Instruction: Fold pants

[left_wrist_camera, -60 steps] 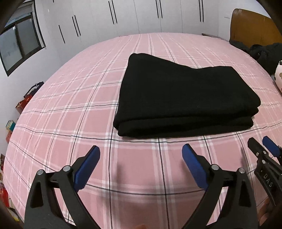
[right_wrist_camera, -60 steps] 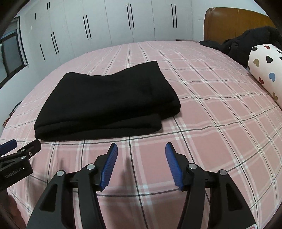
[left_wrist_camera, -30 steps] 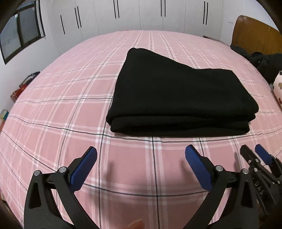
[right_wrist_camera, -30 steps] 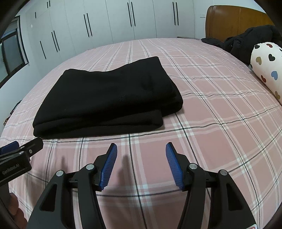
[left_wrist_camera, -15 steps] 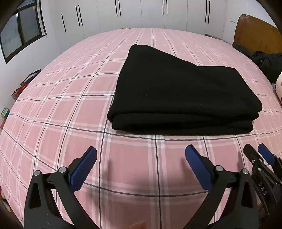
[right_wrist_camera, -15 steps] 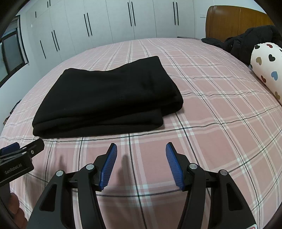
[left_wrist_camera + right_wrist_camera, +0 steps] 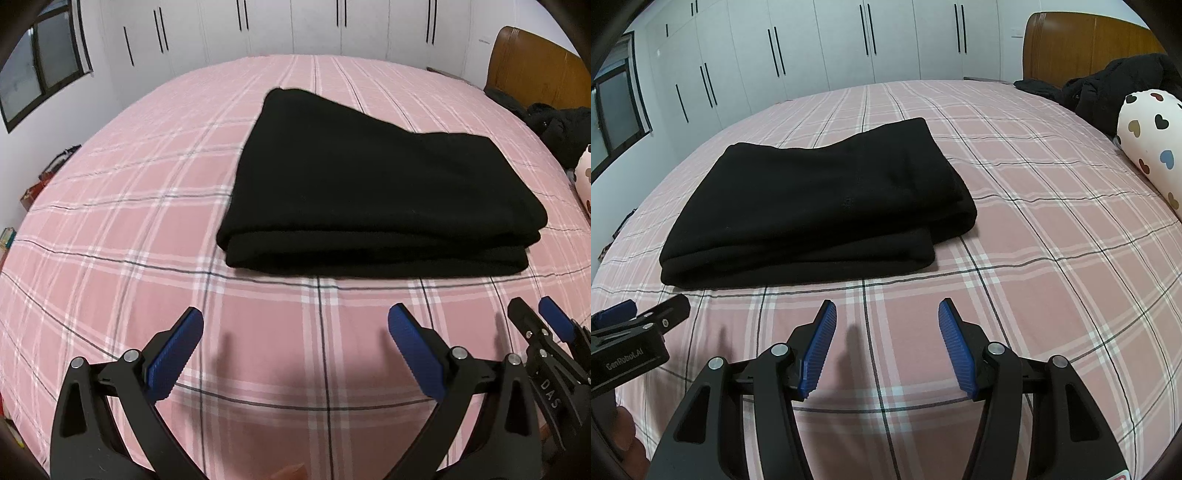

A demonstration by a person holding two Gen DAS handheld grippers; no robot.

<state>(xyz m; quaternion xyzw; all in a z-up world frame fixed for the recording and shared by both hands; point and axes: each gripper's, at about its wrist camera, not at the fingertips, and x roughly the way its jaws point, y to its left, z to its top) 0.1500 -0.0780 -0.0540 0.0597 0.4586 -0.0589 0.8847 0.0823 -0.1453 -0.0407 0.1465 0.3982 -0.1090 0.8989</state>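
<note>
The black pants (image 7: 373, 184) lie folded in a thick rectangular stack on the pink plaid bed (image 7: 129, 236); they also show in the right wrist view (image 7: 820, 206). My left gripper (image 7: 295, 325) is open wide and empty, held above the sheet just in front of the stack's near edge. My right gripper (image 7: 886, 317) is open and empty, also short of the stack, near its right corner. The right gripper's tip shows at the right edge of the left wrist view (image 7: 543, 325); the left gripper's tip shows at the left of the right wrist view (image 7: 639, 314).
A heart-print pillow (image 7: 1152, 147) and a dark pile of clothes (image 7: 1119, 85) lie at the wooden headboard (image 7: 1078, 40) on the right. White wardrobes (image 7: 849, 44) line the far wall. A window (image 7: 44, 59) and floor clutter (image 7: 37, 184) are at the left.
Both grippers stay open and hover in front of the stack with only small drift; the left view has shifted slightly. The pants have not moved.
</note>
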